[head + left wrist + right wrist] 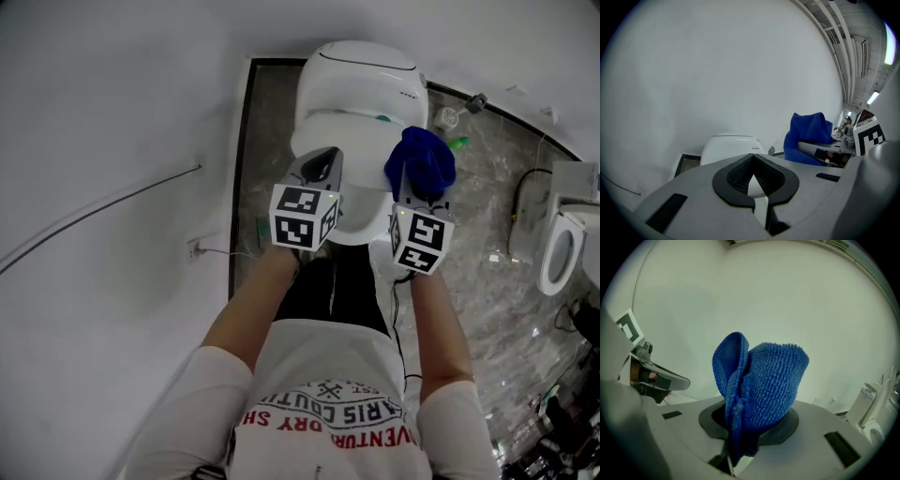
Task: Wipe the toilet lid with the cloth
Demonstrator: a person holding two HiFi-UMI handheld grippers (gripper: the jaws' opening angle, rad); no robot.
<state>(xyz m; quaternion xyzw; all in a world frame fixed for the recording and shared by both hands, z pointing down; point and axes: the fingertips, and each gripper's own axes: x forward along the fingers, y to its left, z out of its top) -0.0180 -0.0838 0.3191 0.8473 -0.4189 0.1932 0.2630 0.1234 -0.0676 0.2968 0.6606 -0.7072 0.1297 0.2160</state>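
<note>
In the head view a white toilet with its lid [361,150] down stands against the wall, straight ahead of me. My right gripper [418,180] is shut on a bunched blue cloth [422,157], held over the lid's right side. In the right gripper view the cloth [764,380] stands up out of the shut jaws of the right gripper [747,432] and hides the lid. My left gripper [323,157] hovers above the lid's left side, shut, with nothing between its fingers. The left gripper view shows the left gripper [754,187], the toilet's white top [729,145] beyond it and the cloth [808,136] to the right.
A white wall [112,141] with a thin cable [94,211] fills the left. The floor [487,206] is grey marble. A green item [457,143] and a small fitting [448,117] lie behind the toilet at the right. A second toilet [562,248] stands at the far right.
</note>
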